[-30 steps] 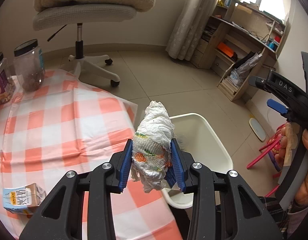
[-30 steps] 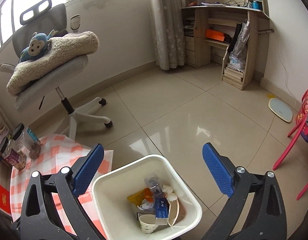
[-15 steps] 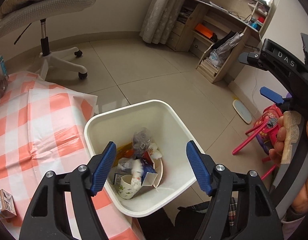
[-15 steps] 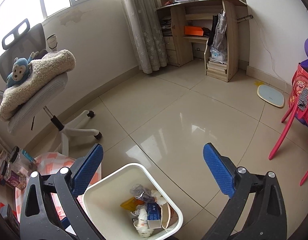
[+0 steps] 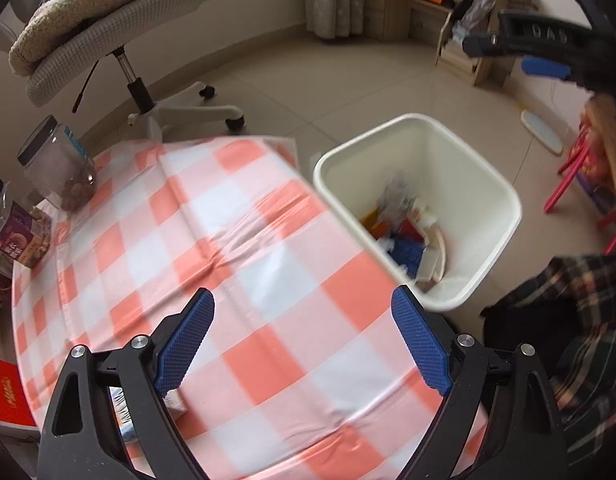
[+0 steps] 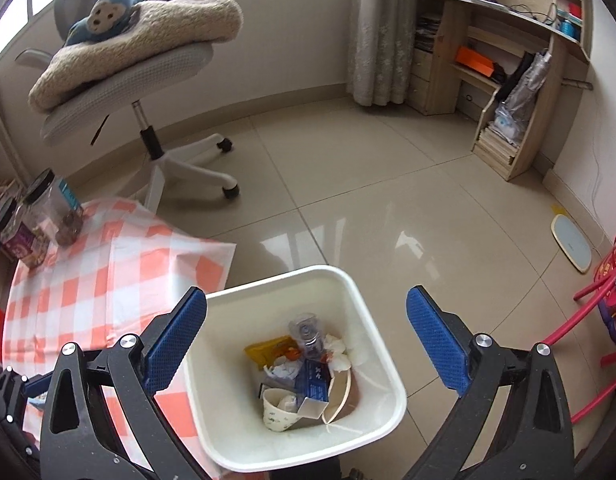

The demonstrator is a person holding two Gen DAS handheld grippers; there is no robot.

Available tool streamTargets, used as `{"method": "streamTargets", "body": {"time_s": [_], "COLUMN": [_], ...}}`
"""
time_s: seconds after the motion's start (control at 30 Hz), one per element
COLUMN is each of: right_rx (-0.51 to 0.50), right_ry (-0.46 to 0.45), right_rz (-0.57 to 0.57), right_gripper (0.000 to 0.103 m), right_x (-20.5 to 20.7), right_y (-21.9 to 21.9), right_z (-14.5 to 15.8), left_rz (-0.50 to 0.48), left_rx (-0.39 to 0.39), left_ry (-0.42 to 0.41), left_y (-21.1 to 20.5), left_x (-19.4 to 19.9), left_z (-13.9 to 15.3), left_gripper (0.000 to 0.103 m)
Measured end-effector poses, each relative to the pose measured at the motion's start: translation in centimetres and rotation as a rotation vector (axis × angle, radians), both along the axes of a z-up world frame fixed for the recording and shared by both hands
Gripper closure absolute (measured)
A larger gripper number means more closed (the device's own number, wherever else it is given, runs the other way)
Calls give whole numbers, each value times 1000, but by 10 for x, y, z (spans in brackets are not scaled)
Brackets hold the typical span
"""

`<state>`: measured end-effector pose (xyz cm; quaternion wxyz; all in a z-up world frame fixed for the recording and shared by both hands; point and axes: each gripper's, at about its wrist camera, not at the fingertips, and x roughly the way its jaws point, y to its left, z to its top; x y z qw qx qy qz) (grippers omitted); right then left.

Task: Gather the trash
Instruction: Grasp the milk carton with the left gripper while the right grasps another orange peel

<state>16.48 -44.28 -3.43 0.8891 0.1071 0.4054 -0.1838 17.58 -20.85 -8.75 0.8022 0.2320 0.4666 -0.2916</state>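
A white trash bin (image 6: 372, 344) stands on the floor beside the table, with several pieces of trash in it, among them a paper cup (image 6: 277, 404) and a blue carton (image 6: 314, 376). It also shows in the left wrist view (image 5: 504, 196). My left gripper (image 5: 303, 332) is open and empty above the checked tablecloth (image 5: 211, 248). A small carton (image 5: 123, 408) lies on the cloth behind its left finger, mostly hidden. My right gripper (image 6: 305, 336) is open and empty above the bin.
Two jars (image 5: 57, 164) and a snack packet (image 5: 21, 236) stand at the table's far left. A swivel chair (image 6: 147, 80) with a blanket and toy monkey stands behind. A wooden shelf unit (image 6: 520, 80) and a red child's chair (image 6: 604, 292) are at the right.
One second ago my left gripper held a crumpled wad over the bin. It opened, the wad fell in, and the gripper has swung left over the table. The right gripper stayed open above the bin.
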Motion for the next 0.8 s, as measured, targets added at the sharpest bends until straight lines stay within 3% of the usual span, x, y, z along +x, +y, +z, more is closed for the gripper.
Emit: {"method": "streamTargets", "body": {"time_s": [0.3, 0.4, 0.6, 0.67, 0.73, 0.8], "right_rx": [-46, -49, -60, -58, -57, -57], "right_ry": [82, 102, 141, 152, 165, 182], "right_rz": [155, 186, 228, 242, 265, 299], "right_gripper": [7, 7, 7, 7, 7, 7], "right_x": [29, 37, 50, 56, 62, 68], "right_y": [68, 83, 111, 120, 132, 148], "right_z": [-10, -14, -22, -25, -28, -33], "left_rz": [-39, -11, 75, 101, 155, 219], "left_rx": [313, 353, 225, 127, 51, -8], "left_ry": [95, 154, 294, 324, 329, 309], "left_y": [84, 107, 146, 162, 180, 201], "left_x": [27, 48, 80, 85, 94, 101], "left_z": [-47, -68, -89, -83, -71, -56], "left_gripper": [15, 15, 17, 24, 40, 41]}}
